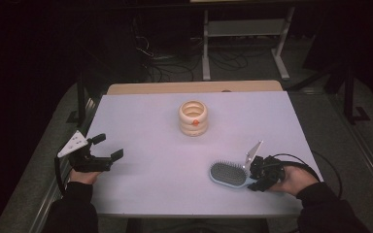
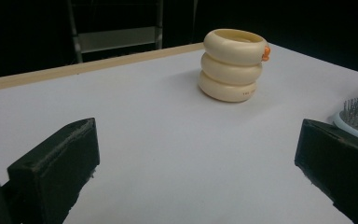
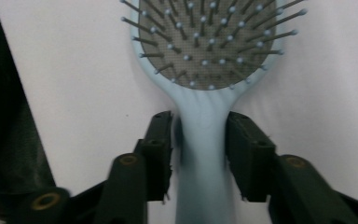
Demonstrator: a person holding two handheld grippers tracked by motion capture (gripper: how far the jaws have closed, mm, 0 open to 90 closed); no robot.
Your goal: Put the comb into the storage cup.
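**Hairbrush pickup: get the handle squared up first**

Hairbrush (image 1: pixel 229 174) lies bristles-up on the desk (image 1: pixel 165 165), on the person's side of the cream ringed holder (image 1: pixel 193 118) and off to its right, well apart from it. The right gripper (image 3: pixel 200 140) has its fingers (image 3: pixel 249 154) set narrow around the pale blue handle, just below where it flares into the head. In the right gripper view there's a sliver of gap on the left side, so I'd call it closing on the handle, not clamped yet.

My take on doing this bit well: finish the squeeze evenly so both fingers meet the handle flat. The handle looks smooth and tapered, so a lopsided pinch could let it twist or slide out. Gripping this close to the head seems smart, since the heavy end won't droop as much on the lift. Go straight up, slowly, and keep the bristles facing up.

The left gripper (image 1: pixel 105 146) sits to the holder's left and nearer the person, fingers spread wide with nothing in them. It's aimed toward the holder, so probably it could steady that if the brush goes in there.
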